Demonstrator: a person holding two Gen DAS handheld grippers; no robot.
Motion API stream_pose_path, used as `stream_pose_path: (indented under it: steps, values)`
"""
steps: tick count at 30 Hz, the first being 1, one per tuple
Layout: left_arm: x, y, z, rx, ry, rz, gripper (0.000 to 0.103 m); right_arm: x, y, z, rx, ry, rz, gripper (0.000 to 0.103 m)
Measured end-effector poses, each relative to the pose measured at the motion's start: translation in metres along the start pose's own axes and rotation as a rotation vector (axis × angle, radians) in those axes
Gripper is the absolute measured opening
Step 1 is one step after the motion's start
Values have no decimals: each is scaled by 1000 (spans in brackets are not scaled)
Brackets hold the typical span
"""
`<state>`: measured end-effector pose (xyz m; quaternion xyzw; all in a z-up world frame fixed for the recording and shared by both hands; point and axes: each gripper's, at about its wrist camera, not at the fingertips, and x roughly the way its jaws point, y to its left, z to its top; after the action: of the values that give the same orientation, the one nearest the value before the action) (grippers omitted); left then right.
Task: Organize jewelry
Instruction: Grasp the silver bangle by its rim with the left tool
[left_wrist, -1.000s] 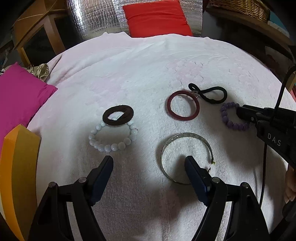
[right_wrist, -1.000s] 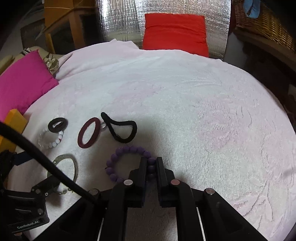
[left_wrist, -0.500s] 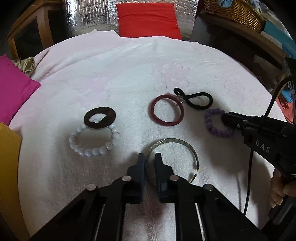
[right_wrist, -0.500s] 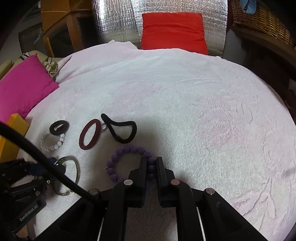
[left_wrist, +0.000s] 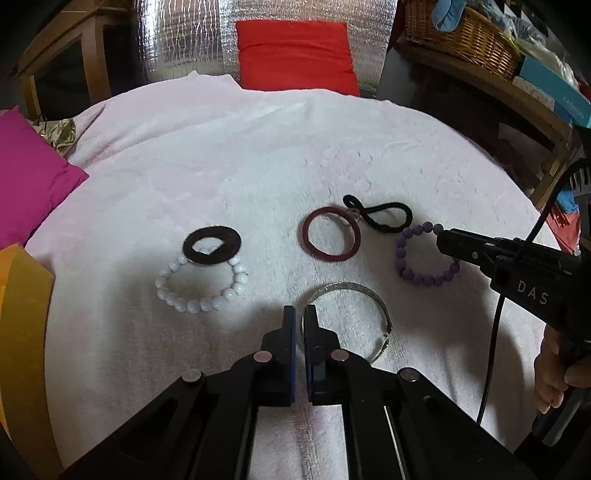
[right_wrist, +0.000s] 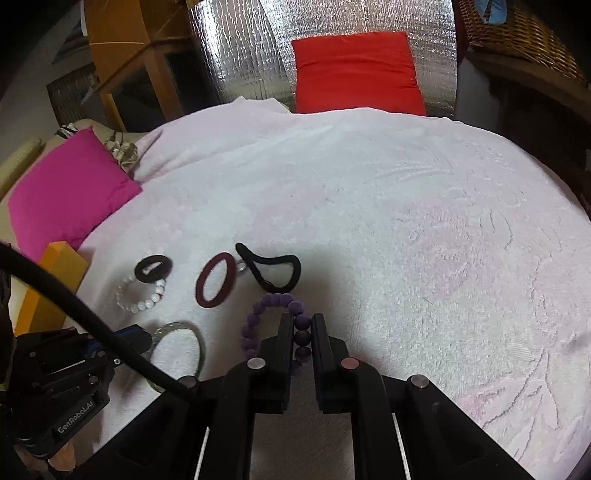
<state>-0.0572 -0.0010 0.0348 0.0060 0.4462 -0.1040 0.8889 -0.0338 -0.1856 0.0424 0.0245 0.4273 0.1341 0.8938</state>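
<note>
Left claw (left_wrist: 300, 314) pinches the silver bangle (left_wrist: 364, 295) at the near edge of the white-covered worktop (left_wrist: 221, 166), right claw (right_wrist: 300, 325) pinches the purple bead bracelet (right_wrist: 273, 302) lying just right of it, with maroon ring (left_wrist: 330, 234), black hair tie (left_wrist: 380, 218), white bead bracelet (left_wrist: 199, 286) beyond.

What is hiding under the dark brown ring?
The dark brown ring lies on top of the white bead bracelet, covering its far beads. Through its hole, white blanket and a bit of bead show. What lies under the band itself cannot be seen.
</note>
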Motion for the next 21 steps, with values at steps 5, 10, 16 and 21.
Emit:
stream_pose_path:
  steps: [5,10,16,21]
  values:
    - [5,8,0,-31,26,-32,4,-6,3,1,9,-19,9,10]
    - [7,9,1,-85,49,-95,41,-1,3,0,16,0,-7,10]
    - [10,-12,5,-62,21,-110,74,2,-4,-2,24,12,-11,11]
    - [33,-23,5,-57,76,-65,74,4,-16,-5,39,22,-20,11]
